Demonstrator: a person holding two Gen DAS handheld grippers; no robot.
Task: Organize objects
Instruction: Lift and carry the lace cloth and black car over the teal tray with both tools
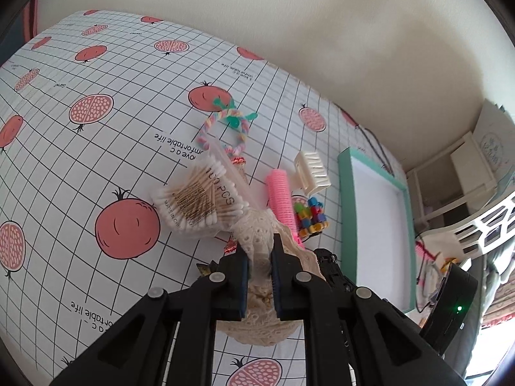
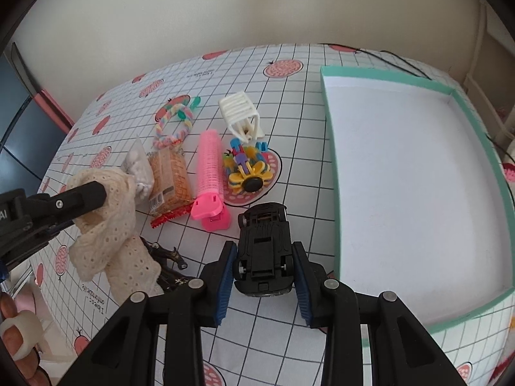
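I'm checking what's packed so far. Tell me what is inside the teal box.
Nothing visible: the teal box shows only its bare white floor. The right hand-held gripper covers a small strip of its near left edge, so that part cannot be checked.

The left tongs (image 1: 260,276) are pinched nearly together, their blue-padded jaws gripping a fold of cream lace cloth (image 1: 257,234) that bunches out above and below them. From the right wrist view those same tongs reach in from the left side, tilted slightly upward. The right tongs (image 2: 262,273) are spread wider, clamped on the sides of an upturned black toy car (image 2: 264,251). Fingertips (image 2: 16,337) show at the lower left edge.
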